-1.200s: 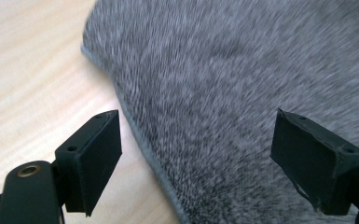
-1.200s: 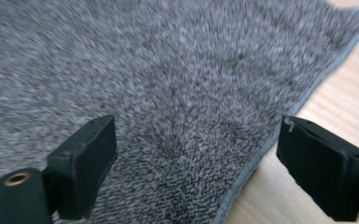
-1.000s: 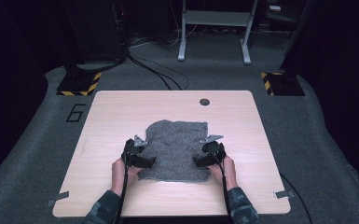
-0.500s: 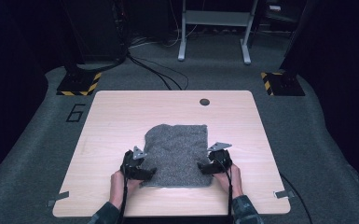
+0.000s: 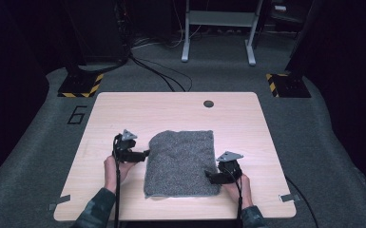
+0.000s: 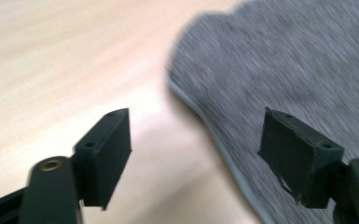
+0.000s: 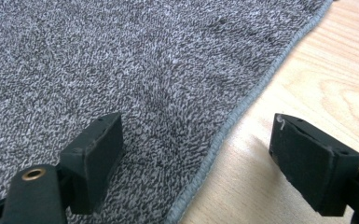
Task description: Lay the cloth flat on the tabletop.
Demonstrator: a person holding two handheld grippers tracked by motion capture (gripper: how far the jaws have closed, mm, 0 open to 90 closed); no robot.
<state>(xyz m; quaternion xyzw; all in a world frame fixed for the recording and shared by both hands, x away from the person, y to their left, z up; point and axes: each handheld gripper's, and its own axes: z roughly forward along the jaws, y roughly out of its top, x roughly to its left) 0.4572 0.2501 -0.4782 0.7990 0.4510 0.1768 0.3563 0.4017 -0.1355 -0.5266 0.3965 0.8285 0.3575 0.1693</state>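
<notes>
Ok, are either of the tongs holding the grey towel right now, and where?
Nothing is held. The left tongs and right tongs both stand open over opposite side edges of the towel, pads not pressing it.

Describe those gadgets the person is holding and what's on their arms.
Each hand grips a black tool: left gripper, right gripper. Both have two blocky black jaws with small screw holes, a grey three-cornered plate on top and a trailing black cable. The sleeves are dark, camouflage-like green.

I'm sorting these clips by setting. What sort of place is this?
Probably a lab or recording studio, not a home: a bare wooden table stands on grey carpet, dark curtains hang around, hazard-striped stand bases and loose cables lie behind it. A grey towel lies on top.
</notes>
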